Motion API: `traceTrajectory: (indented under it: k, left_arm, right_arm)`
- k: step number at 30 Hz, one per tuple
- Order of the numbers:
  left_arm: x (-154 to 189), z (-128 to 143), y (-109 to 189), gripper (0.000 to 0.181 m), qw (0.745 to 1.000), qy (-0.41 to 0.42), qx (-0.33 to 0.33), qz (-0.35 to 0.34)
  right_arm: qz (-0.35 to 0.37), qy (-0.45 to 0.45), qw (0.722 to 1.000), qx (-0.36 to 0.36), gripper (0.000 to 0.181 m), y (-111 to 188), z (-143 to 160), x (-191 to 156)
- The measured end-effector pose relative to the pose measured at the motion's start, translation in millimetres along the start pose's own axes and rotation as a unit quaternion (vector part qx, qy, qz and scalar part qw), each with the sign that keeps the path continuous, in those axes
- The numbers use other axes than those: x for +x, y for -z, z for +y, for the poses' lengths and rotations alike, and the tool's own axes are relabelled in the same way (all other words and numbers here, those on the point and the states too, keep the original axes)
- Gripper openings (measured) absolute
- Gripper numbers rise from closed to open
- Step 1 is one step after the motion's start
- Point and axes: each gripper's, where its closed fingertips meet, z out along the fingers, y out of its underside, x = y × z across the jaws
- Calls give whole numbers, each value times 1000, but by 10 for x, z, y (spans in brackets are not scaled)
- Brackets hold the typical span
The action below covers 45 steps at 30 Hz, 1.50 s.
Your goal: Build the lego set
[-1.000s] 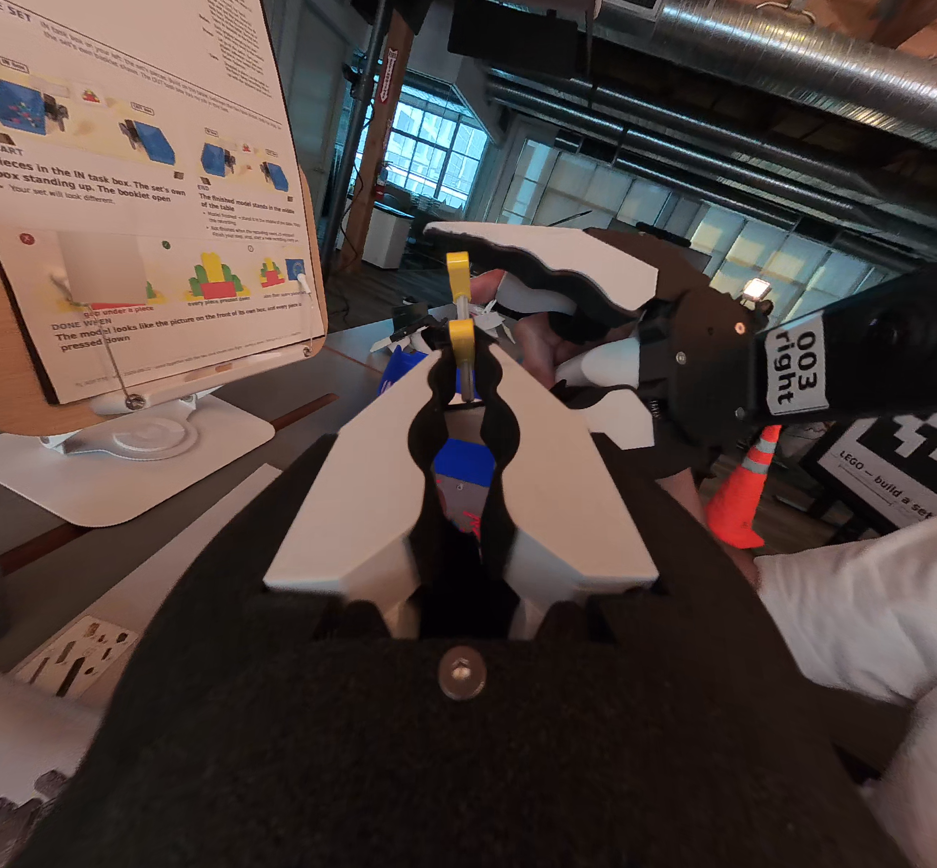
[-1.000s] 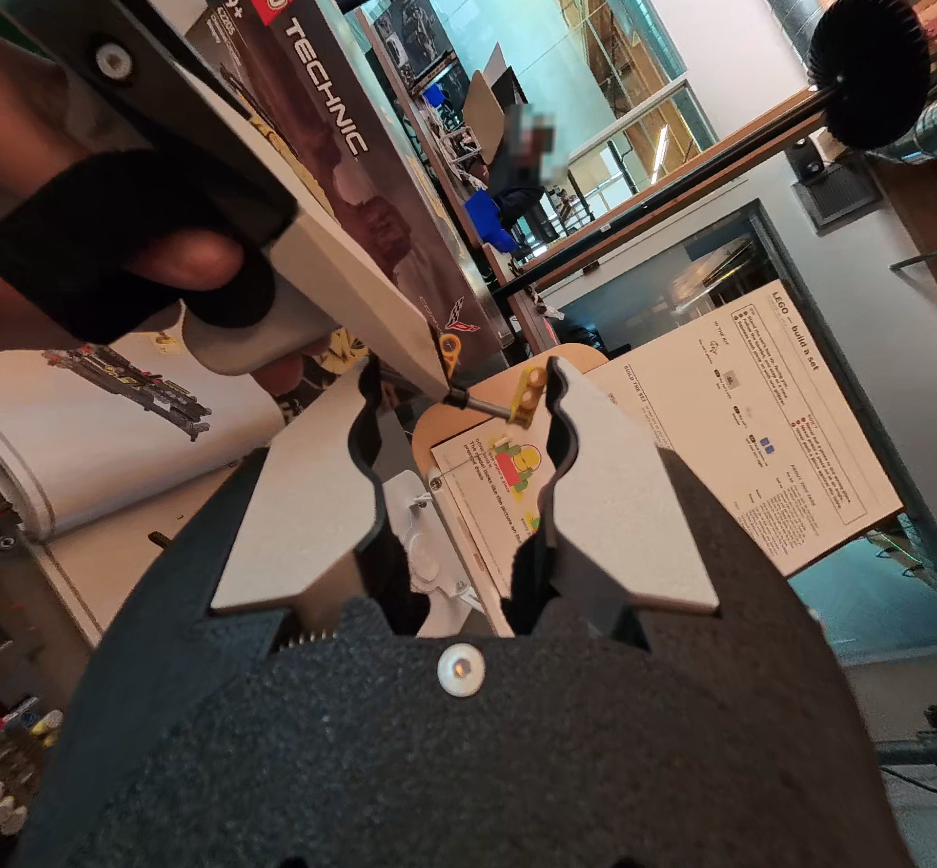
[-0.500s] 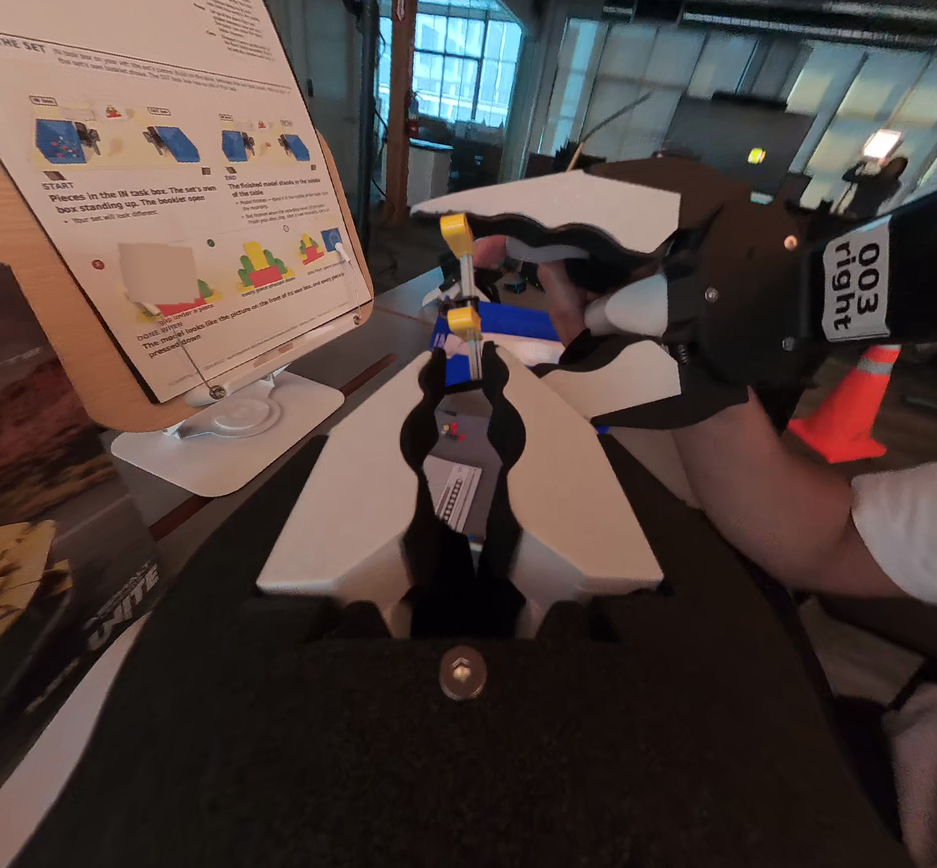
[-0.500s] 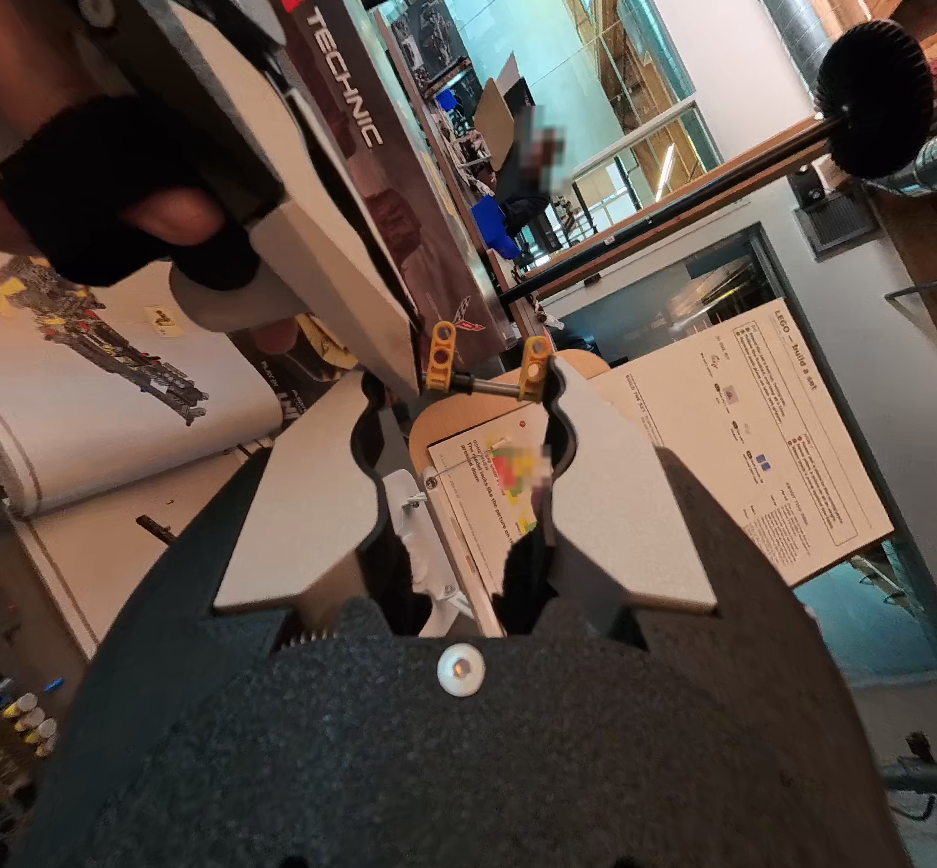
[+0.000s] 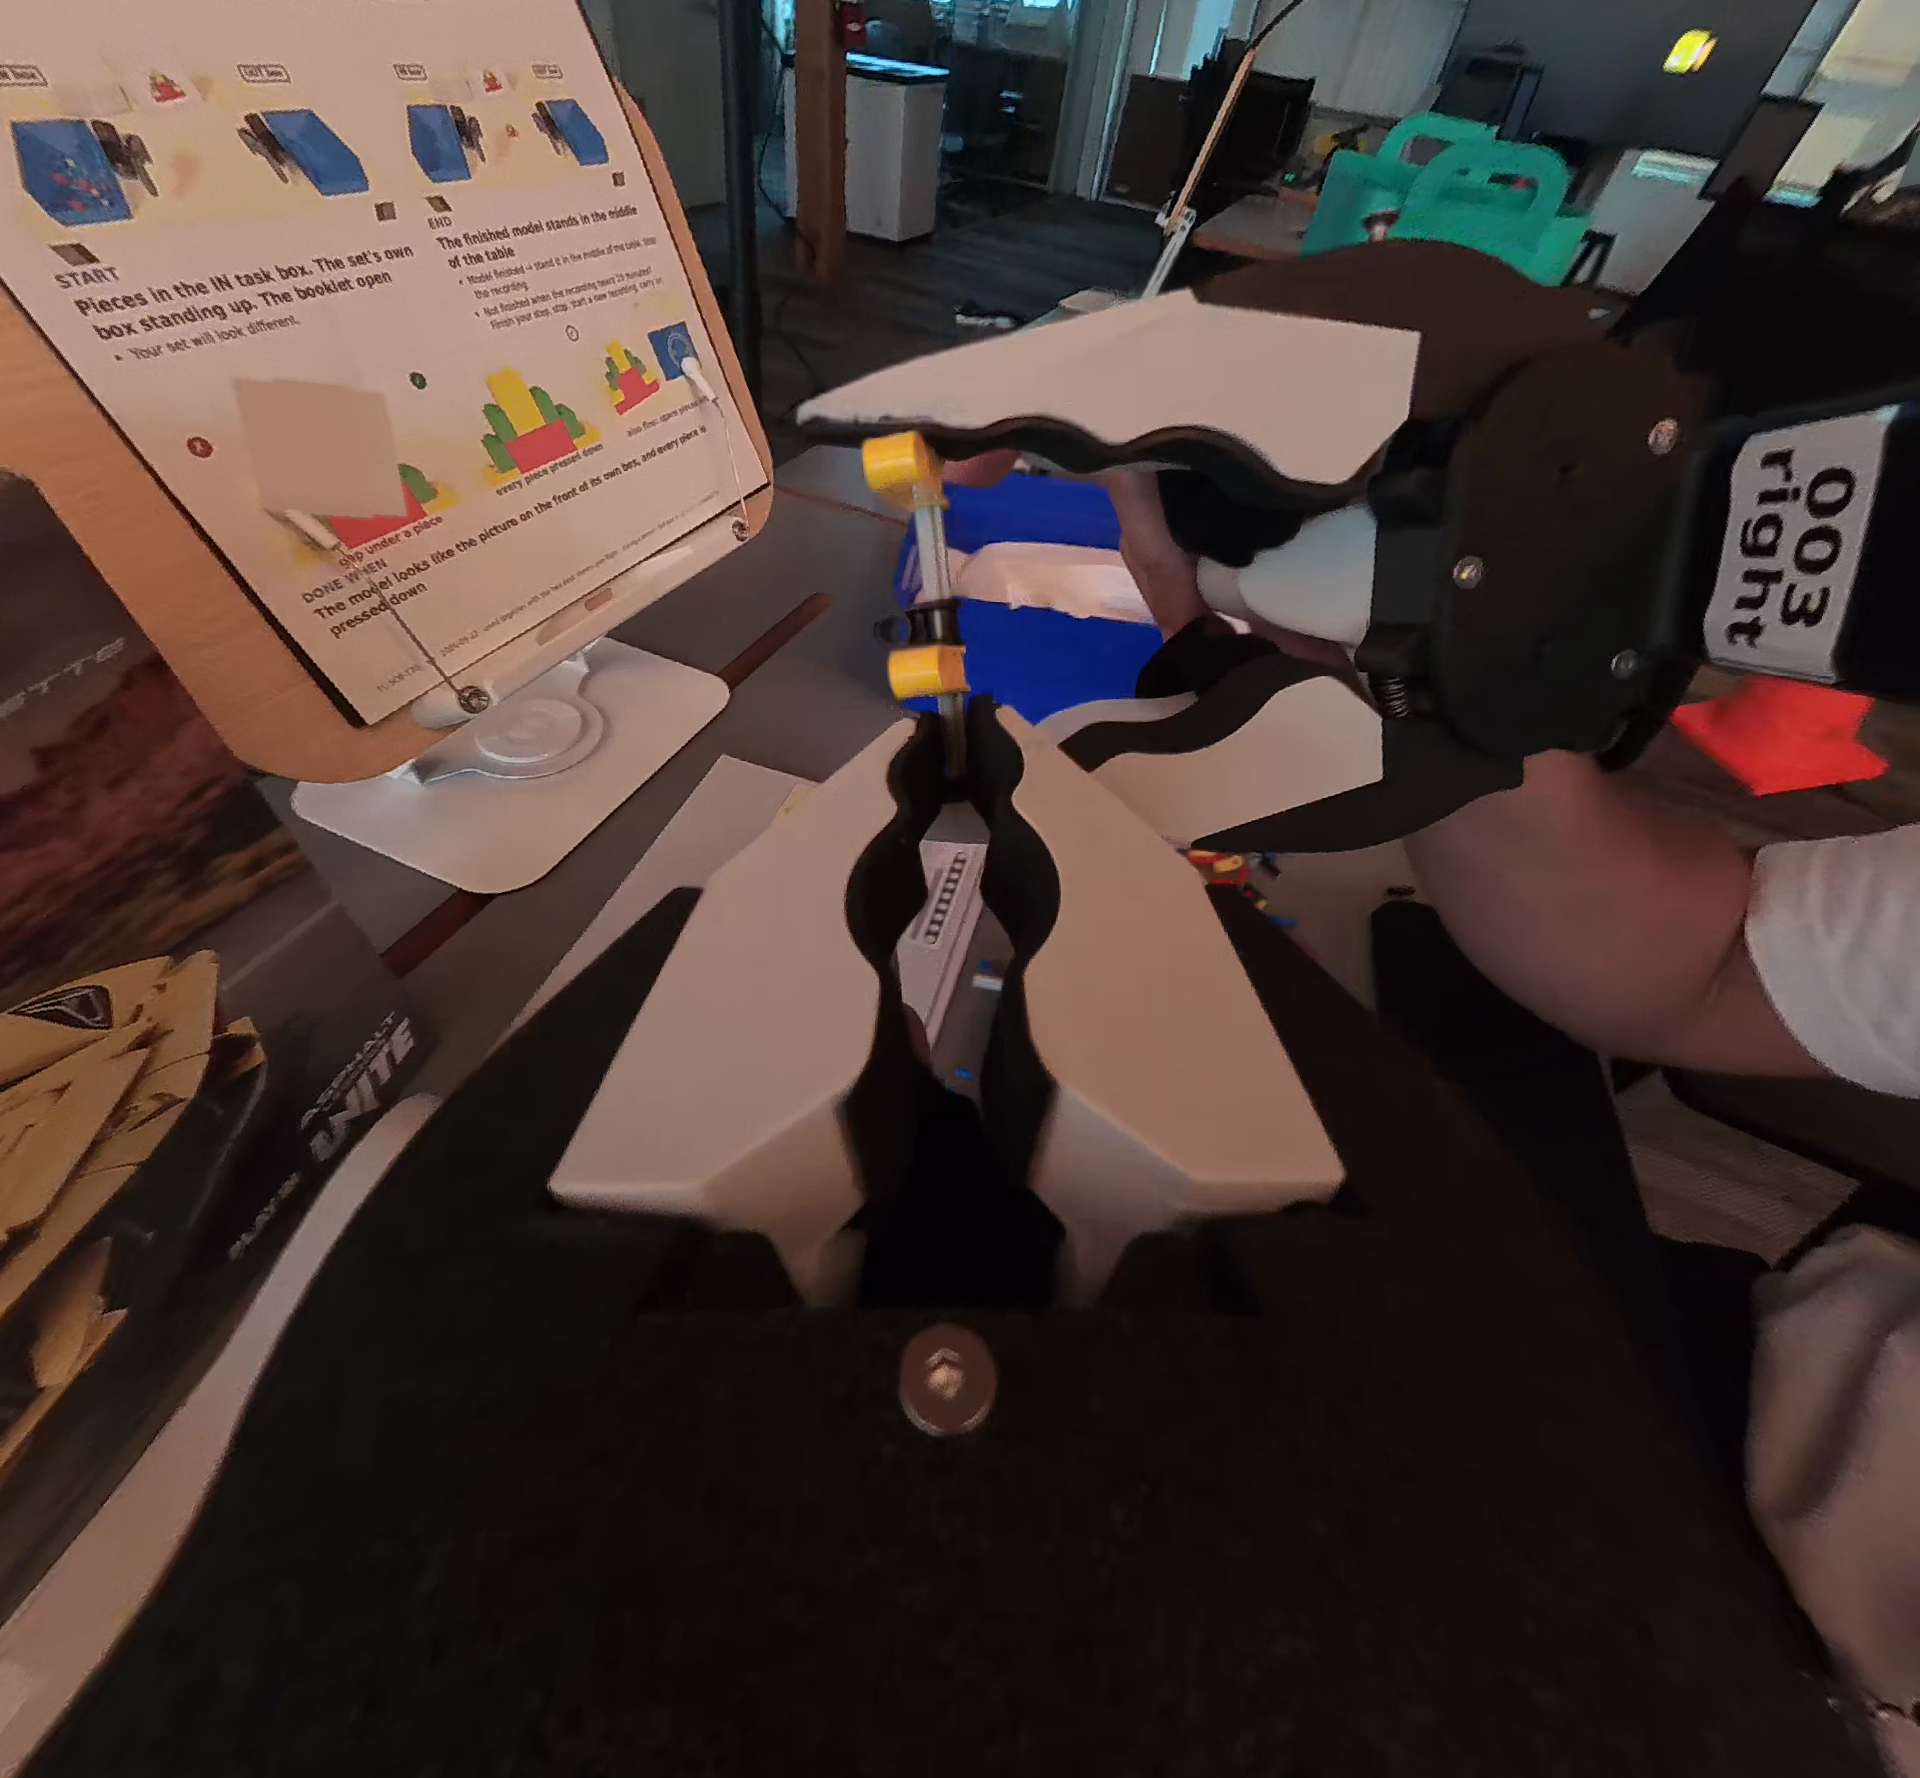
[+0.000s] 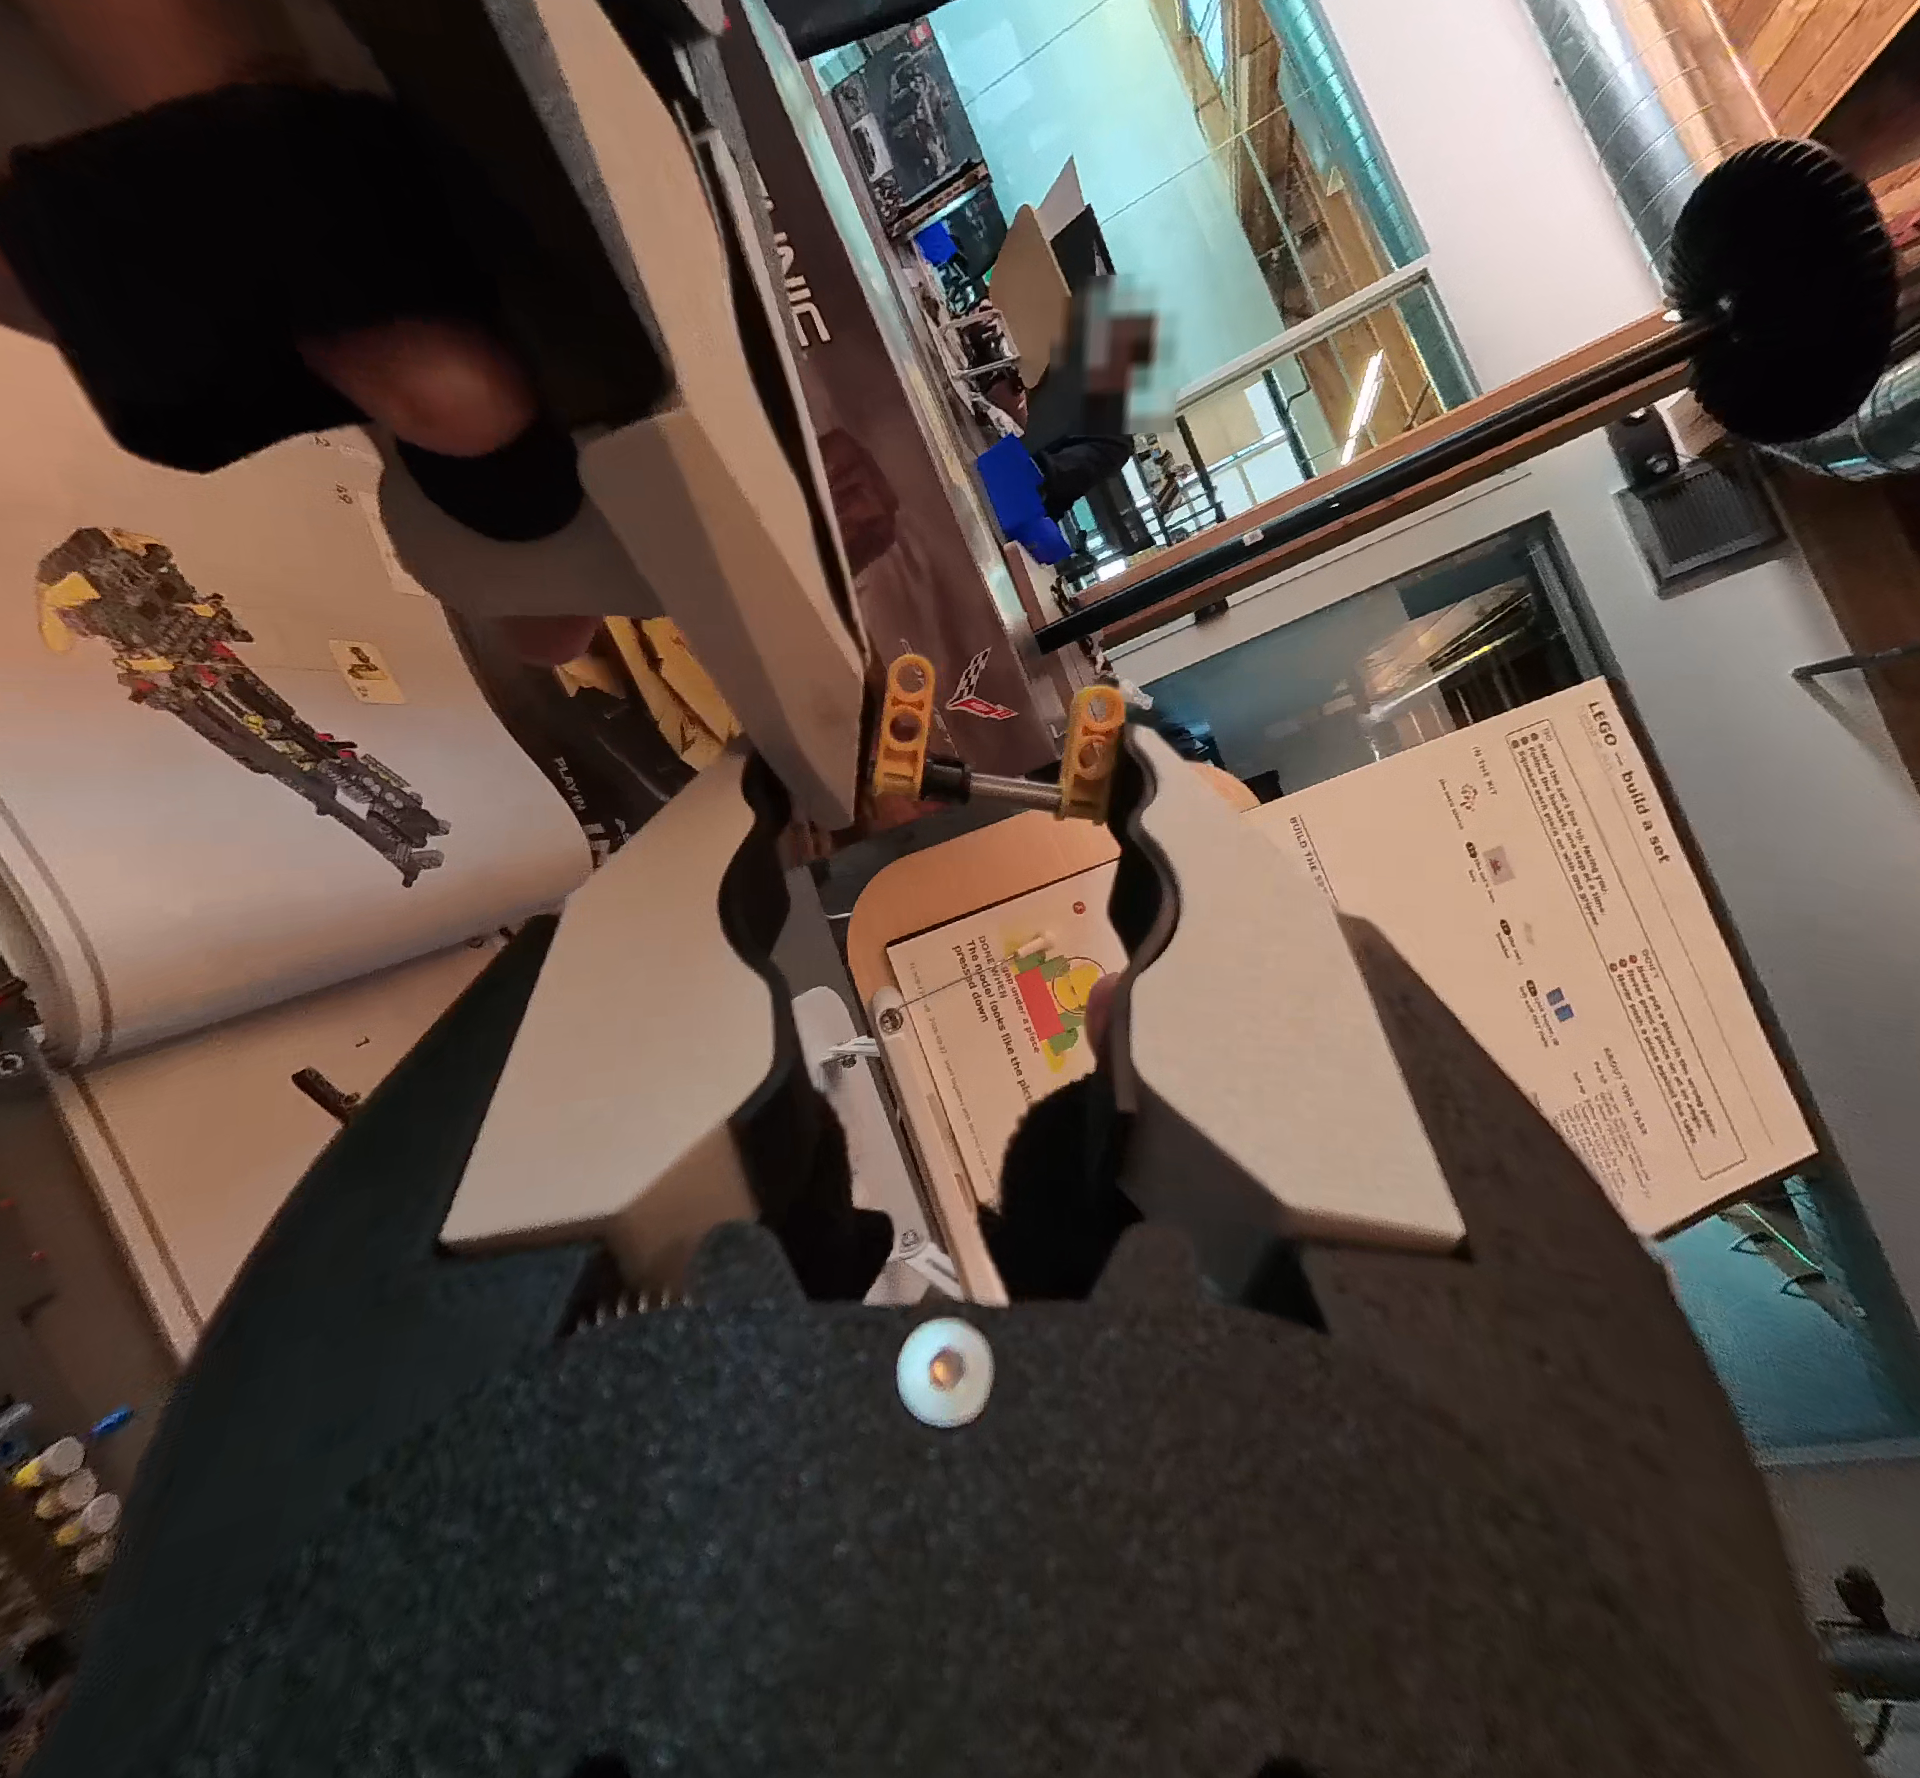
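A small sub-assembly is in hand: the left tool pinches the near end of a thin grey metal-look axle carrying two yellow plastic connector pieces, held in the air above the bench just in front of the blue plastic parts bin. The right tool, reaching in sideways from beyond the axle, stands spread, its upper finger touching the far yellow piece. Next, I judge, it must push that piece gently along the axle while the left wrist holds steady.
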Motion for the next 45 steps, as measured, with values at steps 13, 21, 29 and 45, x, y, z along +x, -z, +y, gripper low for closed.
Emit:
traceTrajectory:
  k: [13,21,29,45]
  left_arm:
    - [-45,32,35,3,999,-34,-27,-32]
    - [-147,45,25,3,1000,7,-6,-18]
    - [-137,164,93,3,965,-251,-38,-70]
    - [15,633,35,4,921,-356,-155,-34]
  right_arm:
    - [-14,-9,1000,15,44,-53,-32,-101]
    - [-17,-34,999,7,67,34,28,11]
    - [-182,-199,961,64,40,308,152,-60]
    - [-352,-166,921,34,3,472,244,-688]
